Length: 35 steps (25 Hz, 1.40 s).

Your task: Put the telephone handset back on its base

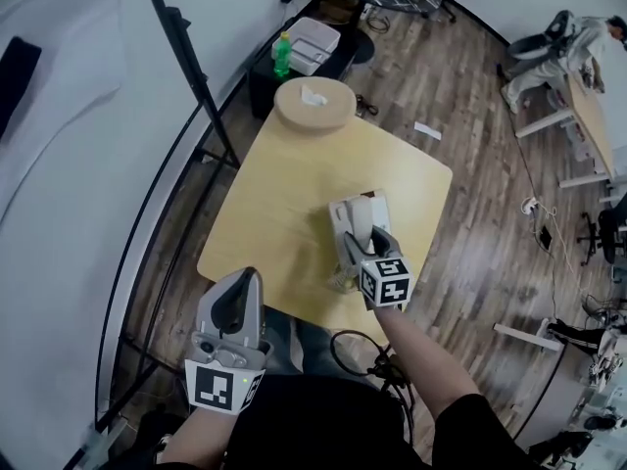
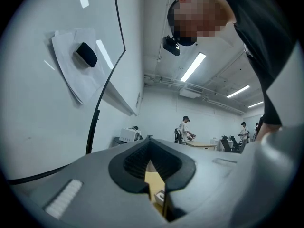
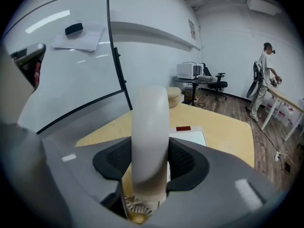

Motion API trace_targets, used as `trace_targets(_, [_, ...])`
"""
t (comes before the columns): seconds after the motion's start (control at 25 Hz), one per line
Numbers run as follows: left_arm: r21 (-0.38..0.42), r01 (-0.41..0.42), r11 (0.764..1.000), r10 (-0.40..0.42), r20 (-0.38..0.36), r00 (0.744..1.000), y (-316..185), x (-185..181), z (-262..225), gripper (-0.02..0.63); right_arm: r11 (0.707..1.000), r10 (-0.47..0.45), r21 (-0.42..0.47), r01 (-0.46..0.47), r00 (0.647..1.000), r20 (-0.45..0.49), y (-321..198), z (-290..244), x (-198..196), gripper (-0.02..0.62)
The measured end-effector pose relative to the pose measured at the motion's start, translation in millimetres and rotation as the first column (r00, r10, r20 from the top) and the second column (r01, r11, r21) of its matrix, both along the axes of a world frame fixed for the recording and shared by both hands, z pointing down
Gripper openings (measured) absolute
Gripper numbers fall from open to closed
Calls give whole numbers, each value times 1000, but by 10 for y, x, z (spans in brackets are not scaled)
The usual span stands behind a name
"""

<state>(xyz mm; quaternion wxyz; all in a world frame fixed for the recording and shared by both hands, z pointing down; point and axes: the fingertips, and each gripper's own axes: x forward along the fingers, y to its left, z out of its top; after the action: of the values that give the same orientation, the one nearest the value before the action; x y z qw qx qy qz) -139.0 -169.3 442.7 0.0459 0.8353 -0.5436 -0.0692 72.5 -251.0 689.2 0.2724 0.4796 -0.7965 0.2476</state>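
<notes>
Partly hiding the base (image 3: 192, 137), the right gripper (image 3: 151, 162) clamps the handset (image 3: 150, 122); the left gripper (image 2: 153, 170) sits closed, empty.

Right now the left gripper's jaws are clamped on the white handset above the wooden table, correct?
No. It is the right gripper whose jaws are clamped on the white handset above the wooden table; the right gripper view shows it. The left gripper holds nothing.

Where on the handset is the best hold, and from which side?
The slim middle handle, approached square to its broad face so the jaws close on its two long edges. The right claw holds the handset that way, clear of both ends.
</notes>
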Motion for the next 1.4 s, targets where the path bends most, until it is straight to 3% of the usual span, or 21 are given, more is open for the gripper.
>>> trace_targets(0.84, [-19,5,1000,-5,-28,1000,1,-26,180,0,985,49,-159,-67,992,-113,24,628,-94,222])
trace_targets(1.4, [-41,8,999,-10,-35,999,48,-104,279,0,979,58,-181,-98,976,-212,4,800,-110,224])
